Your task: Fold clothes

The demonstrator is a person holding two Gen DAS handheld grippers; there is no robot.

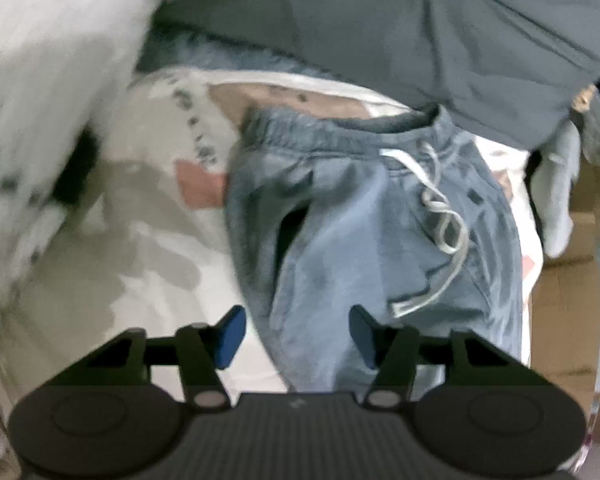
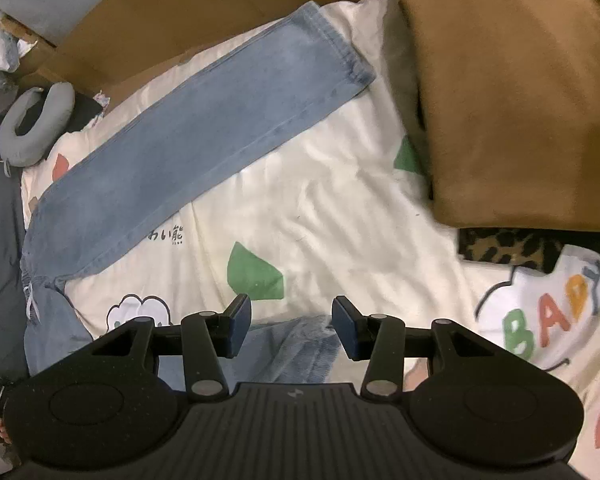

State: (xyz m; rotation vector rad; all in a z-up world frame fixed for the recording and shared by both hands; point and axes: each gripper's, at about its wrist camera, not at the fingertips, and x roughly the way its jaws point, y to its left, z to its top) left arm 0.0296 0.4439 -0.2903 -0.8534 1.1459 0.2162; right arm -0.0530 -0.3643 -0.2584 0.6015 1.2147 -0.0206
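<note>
Blue jeans (image 2: 204,128) lie spread on a cream printed bed cover (image 2: 340,216), a gripper over each end.

One leg runs flat and straight toward the cover's far edge, its hem close to a tan cushion (image 2: 512,92) at the far right corner; the elastic waist with its white drawstring (image 1: 440,216) sits at the left edge, just under a dark grey garment (image 1: 420,32). The left gripper (image 1: 296,336) hangs over the hip below the waistband, jaws partly apart with denim showing between the blue pads; whether they pinch it I cannot tell. The right gripper (image 2: 292,326) stands about half open over the other leg's bunched end at the near edge, pads not pressing on the cloth. A grey neck pillow (image 2: 36,120) lies past the far left corner.
</note>
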